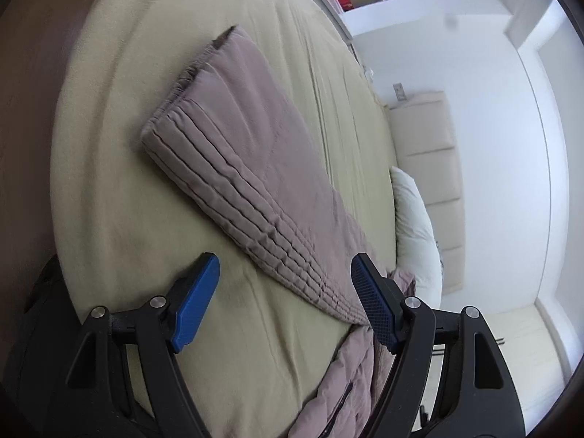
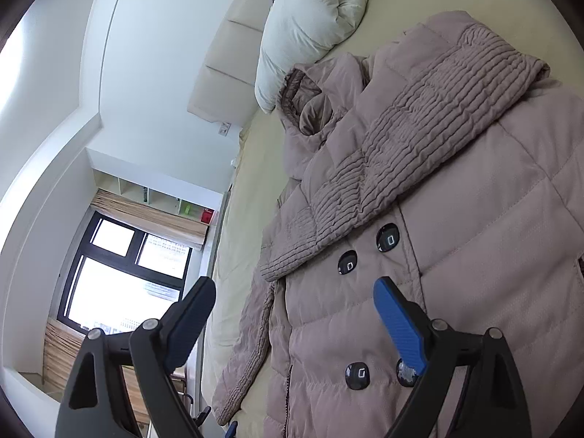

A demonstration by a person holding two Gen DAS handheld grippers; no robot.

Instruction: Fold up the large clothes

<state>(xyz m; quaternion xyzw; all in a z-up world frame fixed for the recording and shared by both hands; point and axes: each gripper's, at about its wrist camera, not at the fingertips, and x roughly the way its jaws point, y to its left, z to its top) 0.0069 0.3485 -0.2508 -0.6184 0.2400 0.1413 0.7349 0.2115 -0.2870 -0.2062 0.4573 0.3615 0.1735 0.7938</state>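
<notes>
Mauve quilted puffer coat [image 2: 456, 219] lies flat on a pale yellow-green bed sheet [image 1: 120, 189], its ribbed collar and four glossy black buttons [image 2: 387, 238] facing up; any marks on the buttons are unreadable. One padded sleeve [image 1: 248, 168] stretches far across the sheet. A cream pillow [image 2: 314, 18] sits beside the hood. Left gripper [image 1: 284, 292] and right gripper [image 2: 295, 310] are both spread wide with nothing between their blue textured pads.

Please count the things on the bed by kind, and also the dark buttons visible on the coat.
Puffer coat: 1
White pillow: 1
Dark buttons on the coat: 4
Total: 6
</notes>
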